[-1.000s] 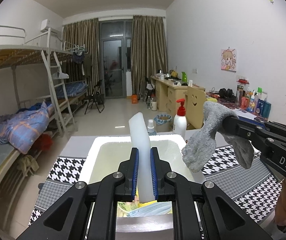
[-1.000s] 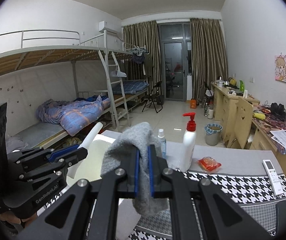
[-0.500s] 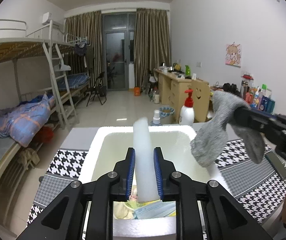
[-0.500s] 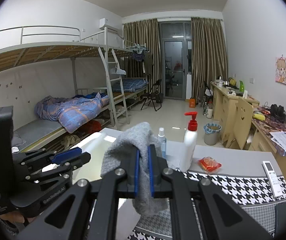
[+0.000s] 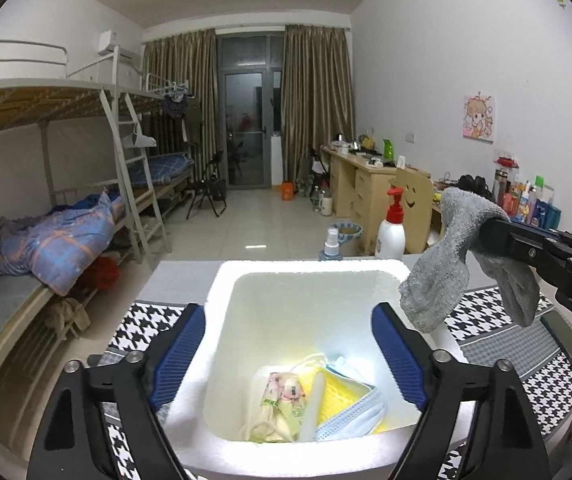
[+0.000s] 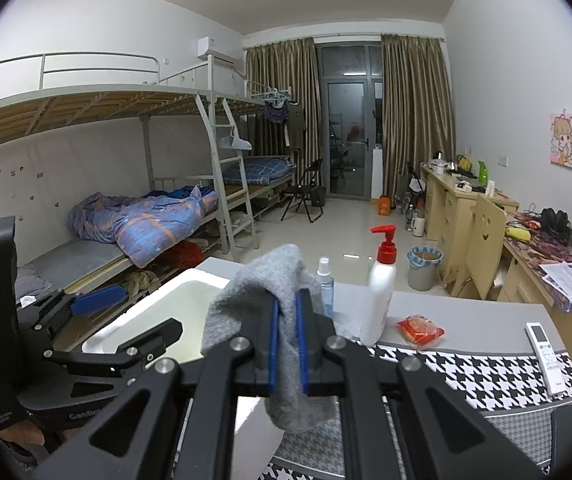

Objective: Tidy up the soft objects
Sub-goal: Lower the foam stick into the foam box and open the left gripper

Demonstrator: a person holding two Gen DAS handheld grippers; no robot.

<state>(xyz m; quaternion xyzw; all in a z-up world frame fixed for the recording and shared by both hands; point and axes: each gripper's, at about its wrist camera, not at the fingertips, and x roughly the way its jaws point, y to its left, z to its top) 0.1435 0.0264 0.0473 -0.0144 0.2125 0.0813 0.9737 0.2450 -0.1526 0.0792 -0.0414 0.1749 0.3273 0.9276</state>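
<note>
My left gripper [image 5: 288, 314] hangs over the white foam box [image 5: 221, 280], its jaws opening wide with nothing between the blue pads. A white foam strip [image 5: 313, 404] lies in the box bottom among a blue face mask [image 5: 350, 416], a yellow sponge-like piece [image 5: 338, 396] and a small packet [image 5: 281, 396]. My right gripper [image 6: 287, 308] is shut on a grey sock [image 6: 269, 280], held above the box's right rim. The sock [image 5: 438, 280] droops on both sides of the pads. From the right wrist view, the left gripper [image 6: 151, 308] stands open over the box [image 6: 141, 312].
A white pump bottle [image 5: 390, 232] and a small spray bottle [image 5: 330, 244] stand behind the box. A red packet [image 6: 420, 330] and a remote [image 6: 544, 356] lie at the table's right. A phone [image 5: 564, 340] rests on the houndstooth cloth [image 5: 137, 320]. Bunk beds [image 6: 125, 220] line the left wall.
The left gripper's jaws have opened wide and the white foam strip they held upright has dropped into the box. The right gripper and its sock have stayed put.
</note>
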